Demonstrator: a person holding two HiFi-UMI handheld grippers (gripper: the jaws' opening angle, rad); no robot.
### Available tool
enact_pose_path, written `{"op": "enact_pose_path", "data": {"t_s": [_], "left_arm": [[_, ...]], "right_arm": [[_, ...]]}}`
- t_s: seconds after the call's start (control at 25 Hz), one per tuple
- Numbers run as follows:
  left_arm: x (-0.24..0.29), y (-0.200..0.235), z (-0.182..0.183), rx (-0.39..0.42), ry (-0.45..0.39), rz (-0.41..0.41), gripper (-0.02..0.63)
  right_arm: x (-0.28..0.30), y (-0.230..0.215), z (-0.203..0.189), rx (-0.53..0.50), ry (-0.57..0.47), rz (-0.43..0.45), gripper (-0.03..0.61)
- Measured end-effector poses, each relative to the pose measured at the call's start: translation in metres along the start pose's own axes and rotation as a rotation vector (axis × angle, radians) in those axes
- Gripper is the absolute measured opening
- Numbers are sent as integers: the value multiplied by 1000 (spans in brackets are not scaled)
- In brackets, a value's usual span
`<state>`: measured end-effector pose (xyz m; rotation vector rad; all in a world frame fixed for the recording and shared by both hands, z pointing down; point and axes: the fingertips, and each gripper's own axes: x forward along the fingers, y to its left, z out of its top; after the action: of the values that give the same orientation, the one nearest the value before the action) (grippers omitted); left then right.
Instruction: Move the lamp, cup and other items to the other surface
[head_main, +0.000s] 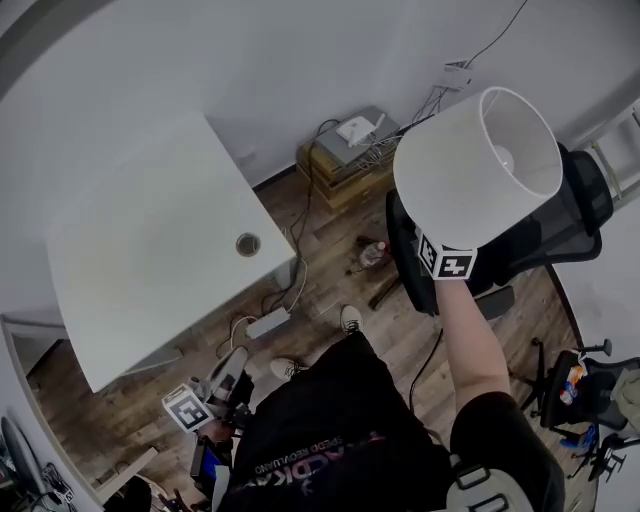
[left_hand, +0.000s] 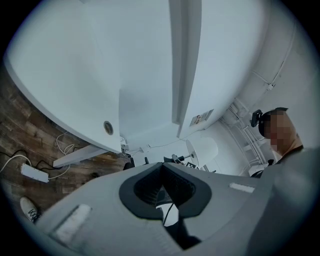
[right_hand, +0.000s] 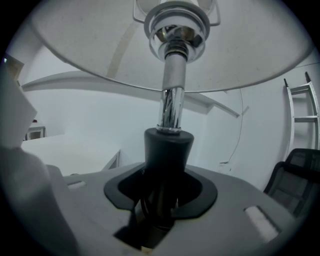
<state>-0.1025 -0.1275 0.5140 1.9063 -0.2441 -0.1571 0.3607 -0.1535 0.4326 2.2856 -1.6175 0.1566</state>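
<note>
Jaws of the right gripper are clamped on the dark collar at the foot of the lamp stem. Jaws of the left gripper meet tip to tip with nothing between them. That gripper hangs low at the lower left of the head view, beside the person's leg. The white table fills the left of the head view with its top bare, and is judged the likely set-down surface. A black office chair sits at upper right, just behind the shade, so swing the lamp leftward clear of it. The lamp is raised at upper right of the head view and looks top-heavy, so hold the clamp firm and the stem upright. A dark cord trails below the right forearm, probably the lamp's, so watch for a snag on the chair. The lamp base is not visible, so release only once it sits flat. Place it well in from the table edge and apart from the round cable hole.
</note>
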Motion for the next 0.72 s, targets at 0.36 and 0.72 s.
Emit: {"op": "enact_pose_path", "data": {"t_s": [0.36, 0.72], "left_arm": [[61, -12, -27, 7, 70, -5, -2], [158, -29, -83, -10, 193, -15, -2]], "right_arm": [[-40, -92, -55, 86, 37, -114, 150], [-67, -192, -106, 166, 73, -179, 149]]}}
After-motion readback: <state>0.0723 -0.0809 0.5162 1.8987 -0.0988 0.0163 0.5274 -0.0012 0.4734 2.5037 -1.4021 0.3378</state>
